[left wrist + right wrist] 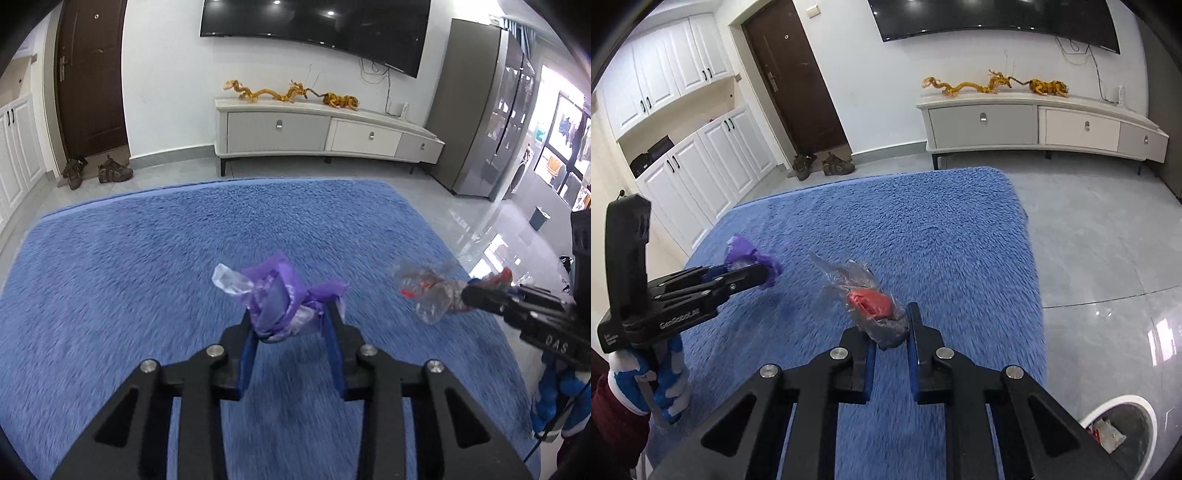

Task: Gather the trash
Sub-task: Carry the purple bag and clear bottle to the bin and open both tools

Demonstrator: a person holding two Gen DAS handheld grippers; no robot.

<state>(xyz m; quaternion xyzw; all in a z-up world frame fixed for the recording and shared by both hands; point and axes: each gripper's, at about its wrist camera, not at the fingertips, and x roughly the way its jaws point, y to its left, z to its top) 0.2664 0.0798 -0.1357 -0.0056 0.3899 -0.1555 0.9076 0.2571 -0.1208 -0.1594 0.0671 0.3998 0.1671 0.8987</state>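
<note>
My left gripper point(288, 317) is shut on a crumpled purple wrapper point(277, 299) and holds it above the blue rug point(147, 258). It also shows in the right wrist view point(764, 273) with the purple wrapper point(746, 254). My right gripper point(892, 325) is shut on a clear plastic wrapper with red inside point(868, 299), held above the rug point(923, 229). It shows at the right of the left wrist view point(465, 295) with the clear wrapper point(428, 291). A white-rimmed trash bin point(1145, 410) with trash inside stands on the floor at lower right.
A white TV cabinet point(314, 129) with golden dragon figures stands against the far wall under a TV. A pair of shoes point(114, 171) lies by the brown door. A grey cabinet point(480, 110) and a small dark bin point(539, 218) are at right. White cupboards point(683, 158) line the left.
</note>
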